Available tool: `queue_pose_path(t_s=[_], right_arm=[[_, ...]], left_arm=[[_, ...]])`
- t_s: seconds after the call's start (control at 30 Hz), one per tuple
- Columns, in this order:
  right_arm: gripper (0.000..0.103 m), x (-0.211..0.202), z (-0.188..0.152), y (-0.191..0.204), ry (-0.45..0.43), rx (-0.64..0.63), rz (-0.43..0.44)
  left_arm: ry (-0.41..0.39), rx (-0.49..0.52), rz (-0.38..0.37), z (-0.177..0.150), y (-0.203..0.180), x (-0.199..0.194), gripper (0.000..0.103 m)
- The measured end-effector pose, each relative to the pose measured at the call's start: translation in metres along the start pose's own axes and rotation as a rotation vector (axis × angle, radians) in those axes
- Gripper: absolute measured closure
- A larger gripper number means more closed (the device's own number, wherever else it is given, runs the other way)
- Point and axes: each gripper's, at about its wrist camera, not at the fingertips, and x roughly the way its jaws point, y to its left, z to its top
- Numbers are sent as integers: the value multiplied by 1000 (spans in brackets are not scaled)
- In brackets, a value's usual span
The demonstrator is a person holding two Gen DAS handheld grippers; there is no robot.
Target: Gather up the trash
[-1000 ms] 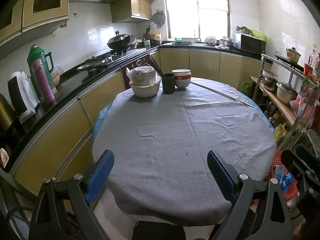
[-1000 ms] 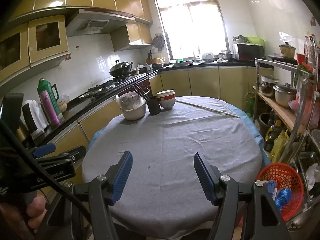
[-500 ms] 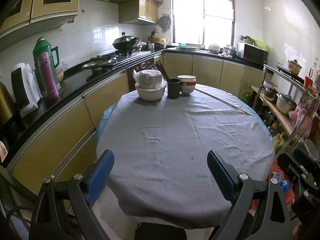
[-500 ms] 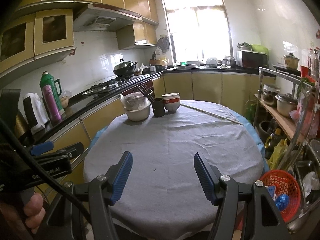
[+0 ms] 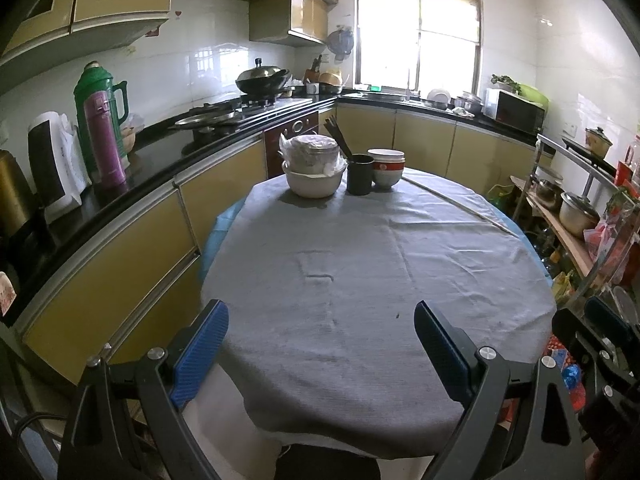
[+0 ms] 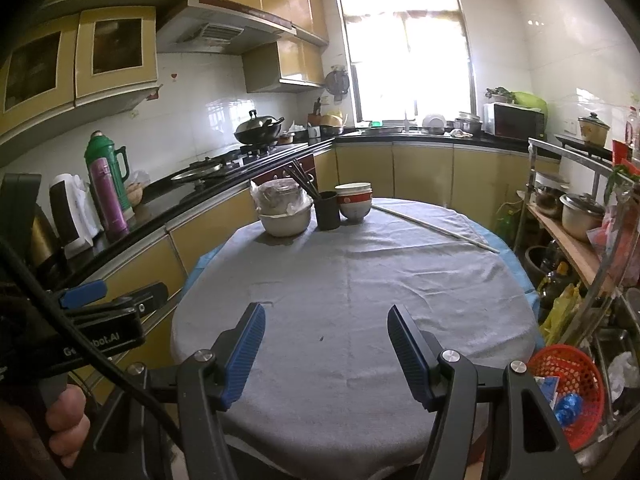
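My left gripper hangs open over the near edge of a round table covered with grey cloth, nothing between its blue pads. My right gripper is open too, narrower, and empty above the same near edge. A red plastic basket stands low beside the table on the right, holding wrappers and a blue crumpled piece. In the left wrist view the basket shows partly behind the right gripper's body. In the right wrist view a hand holds the left gripper's handle at the left edge.
At the table's far side stand a white bowl holding a plastic-wrapped pot, a black cup of chopsticks and stacked bowls. A long thin stick lies at the far right. The counter runs left; a shelf rack stands right.
Both views have drifted a little, so the bowls sit slightly further right in the picture, and the left view has rolled more level. Neither gripper's jaws have changed.
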Motion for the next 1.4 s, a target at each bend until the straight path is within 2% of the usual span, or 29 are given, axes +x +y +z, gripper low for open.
queue_pose_path(t_s=[0.97, 1.4], right_arm=[[36, 31, 5, 10, 31, -1, 2], [36, 63, 0, -22, 58, 66, 40]], left_arm=[[15, -2, 21, 7, 17, 14, 9], [41, 33, 58, 9, -2, 33, 9]])
